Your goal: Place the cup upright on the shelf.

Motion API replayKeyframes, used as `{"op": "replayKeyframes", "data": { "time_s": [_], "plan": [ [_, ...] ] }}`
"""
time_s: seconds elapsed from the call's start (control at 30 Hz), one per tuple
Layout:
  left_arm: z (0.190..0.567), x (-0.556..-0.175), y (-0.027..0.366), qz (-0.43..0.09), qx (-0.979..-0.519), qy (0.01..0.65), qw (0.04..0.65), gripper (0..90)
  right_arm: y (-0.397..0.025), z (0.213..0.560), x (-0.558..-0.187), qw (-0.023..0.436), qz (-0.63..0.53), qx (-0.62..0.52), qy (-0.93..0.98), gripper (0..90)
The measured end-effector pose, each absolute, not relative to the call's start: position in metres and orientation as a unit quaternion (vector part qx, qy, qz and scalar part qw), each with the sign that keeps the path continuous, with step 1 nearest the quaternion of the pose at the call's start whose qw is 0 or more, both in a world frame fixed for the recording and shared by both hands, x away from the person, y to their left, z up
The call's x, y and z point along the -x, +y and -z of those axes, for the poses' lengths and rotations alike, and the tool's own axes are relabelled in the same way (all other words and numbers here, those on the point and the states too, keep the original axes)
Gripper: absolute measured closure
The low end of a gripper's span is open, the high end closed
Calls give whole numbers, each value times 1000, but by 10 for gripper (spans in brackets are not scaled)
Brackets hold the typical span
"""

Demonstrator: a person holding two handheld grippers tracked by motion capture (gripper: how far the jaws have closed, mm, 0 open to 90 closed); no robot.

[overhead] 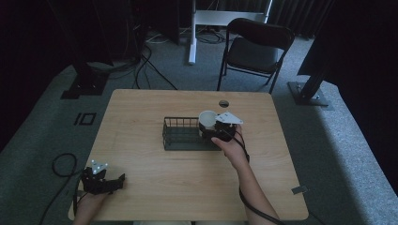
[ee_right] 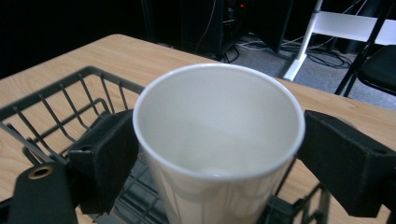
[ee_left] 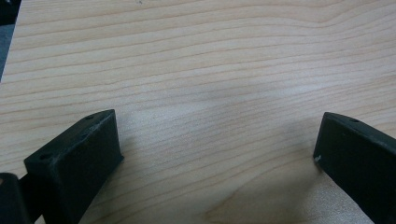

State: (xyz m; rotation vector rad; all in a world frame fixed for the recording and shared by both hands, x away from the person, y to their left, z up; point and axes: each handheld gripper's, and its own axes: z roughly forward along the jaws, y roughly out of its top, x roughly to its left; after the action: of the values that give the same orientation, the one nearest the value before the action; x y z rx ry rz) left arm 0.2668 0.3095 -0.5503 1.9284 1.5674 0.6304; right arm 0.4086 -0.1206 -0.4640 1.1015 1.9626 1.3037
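Worktop [overhead: 141, 187] — pale wood, square, with a small round hole near its far edge; bare apart from the items below.

Chair [overhead: 256, 47] — dark folding type, on the floor beyond the far edge, well apart from the work.

Basket [overhead: 180, 136] — dark wire, low-walled, near the worktop's middle. In the right tool view its bars [ee_right: 70, 107] run under and to the left of the cup.

Right tool [overhead: 213, 126] — held at the basket's right end. Its jaws stand either side of the cup and press its wall, so it grasps the cup.

Left tool [overhead: 117, 180] — rests at the near left corner of the worktop, well apart from the basket. Jaws stand wide apart over bare wood [ee_left: 210, 93], nothing between them — released and idle.

Cup [overhead: 207, 117] — white paper, upright, empty inside as the right tool view [ee_right: 217, 140] shows. It sits at the basket's right end, above or just within the wire; whether its base touches the floor of the basket cannot be told.

Step in hand, as judged: carrying the cup at the basket, either setting it in or lifting it out. Next move calls for keeping the cup upright, clearing the wire rim, and a light grip, since a paper wall dents easily.
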Motion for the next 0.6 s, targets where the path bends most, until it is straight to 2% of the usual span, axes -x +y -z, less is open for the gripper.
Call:
{"op": "replayKeyframes", "data": {
  "time_s": [0.17,0.6],
  "plan": [
    [550,-267,310,-236,-721,586,285,8,-126,464,-403,256,-496,-418,717,123],
    [550,-267,310,-236,-721,586,285,7,-137,465,-382,263,-500,-406,718,124]
  ]
}}
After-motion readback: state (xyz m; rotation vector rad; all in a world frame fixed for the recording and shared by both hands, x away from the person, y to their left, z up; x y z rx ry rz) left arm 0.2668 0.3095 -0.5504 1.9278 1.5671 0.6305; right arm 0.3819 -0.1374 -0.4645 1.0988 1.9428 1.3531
